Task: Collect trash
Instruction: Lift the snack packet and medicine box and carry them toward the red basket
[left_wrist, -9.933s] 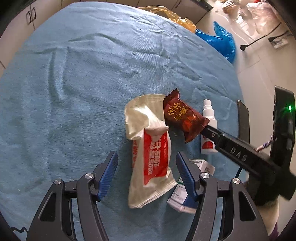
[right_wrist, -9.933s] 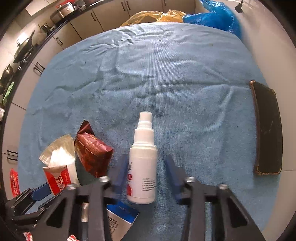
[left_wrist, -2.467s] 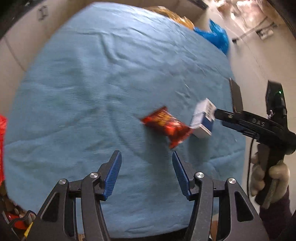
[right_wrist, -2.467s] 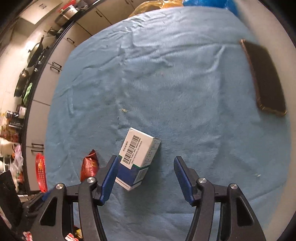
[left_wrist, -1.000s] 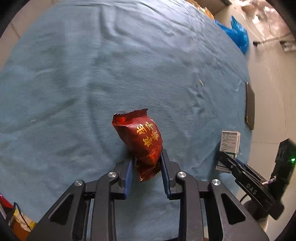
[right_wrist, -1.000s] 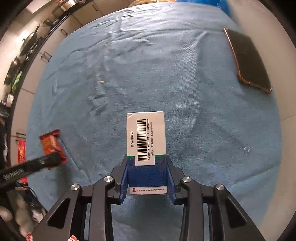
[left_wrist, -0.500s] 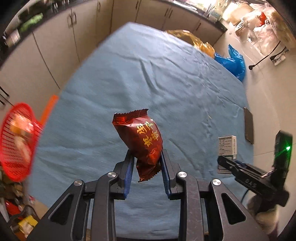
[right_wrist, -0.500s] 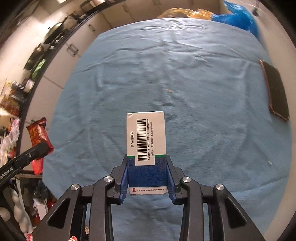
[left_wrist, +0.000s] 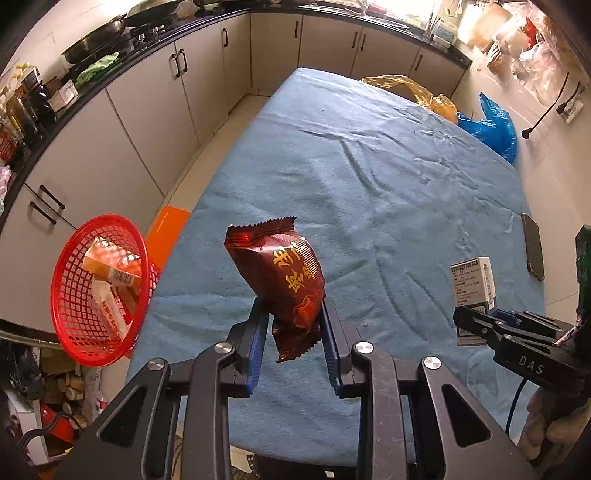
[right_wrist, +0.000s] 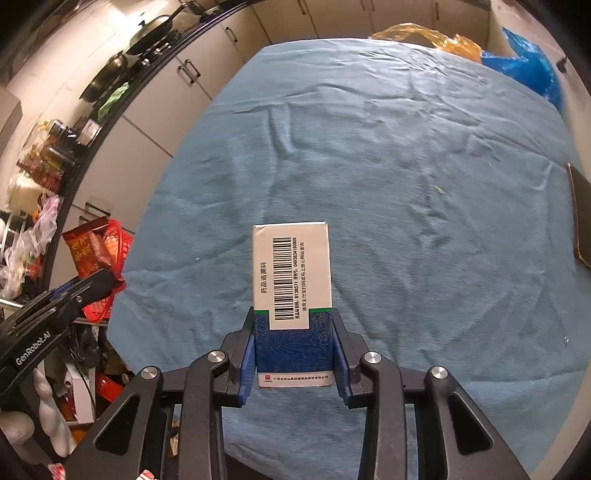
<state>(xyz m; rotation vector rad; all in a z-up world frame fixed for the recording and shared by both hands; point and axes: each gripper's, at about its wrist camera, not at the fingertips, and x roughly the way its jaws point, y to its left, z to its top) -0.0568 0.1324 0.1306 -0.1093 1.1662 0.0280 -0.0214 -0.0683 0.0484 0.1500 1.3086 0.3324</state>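
My left gripper (left_wrist: 293, 328) is shut on a dark red snack packet (left_wrist: 280, 280) and holds it in the air above the near left part of the blue-covered table (left_wrist: 369, 177). My right gripper (right_wrist: 293, 336) is shut on a white and blue medicine box (right_wrist: 291, 280), held above the table. The box also shows in the left wrist view (left_wrist: 472, 277), and the packet in the right wrist view (right_wrist: 86, 251). A red mesh basket (left_wrist: 70, 325) with trash in it sits off the table's left edge, below the packet's level.
A black phone (left_wrist: 533, 251) lies near the table's right edge. Yellow (left_wrist: 413, 88) and blue (left_wrist: 495, 129) plastic bags sit at the far end. Kitchen cabinets (left_wrist: 147, 122) run along the left. An orange stool (left_wrist: 166, 232) stands beside the basket, with clutter on the floor.
Both grippers closed on the packet and the box and lifted them off the table. Over the last half second both have pulled back and up, bringing the basket more into view.
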